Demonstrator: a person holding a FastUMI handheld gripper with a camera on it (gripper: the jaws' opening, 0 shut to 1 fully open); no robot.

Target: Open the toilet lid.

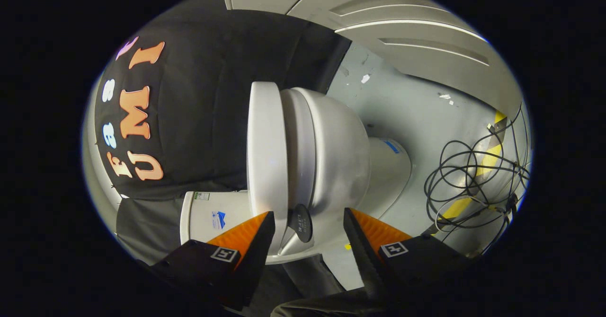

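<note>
A: How does the gripper (308, 224) stand?

B: Its two fingers are spread wide apart, released, and neither one presses on anything. The whole view is rolled on its side, so the toilet (341, 165) appears lying sideways.

A: What sits between the fingers?

B: The near edge of the toilet lid (266, 151) and a small dark round bumper (301, 223) fixed at that edge. The lid's rim comes down just beside the inner face of one finger; whether it touches that finger cannot be told. The other finger stands apart from the bowl, with bare floor (416, 113) behind it.

A: And the lid itself?

B: It is a thick white slab seen edge-on, running away from the fingers. It lies close against the seat ring (300, 146), which lies on the bowl, so the lid is still down.

A: What is on the far side of the lid?

B: The white tank (213, 217), just behind the finger there, carrying a small sticker. Past it hangs the black cloth wall (208, 118) of the booth.

A: And on the bowl's side?

B: The bowl narrows to its pedestal on a grey painted floor. Further out lies a loose tangle of black cables (473, 180) over a strip of yellow-and-black tape (478, 175). Beyond them rise pale panelled doors (402, 28).
</note>
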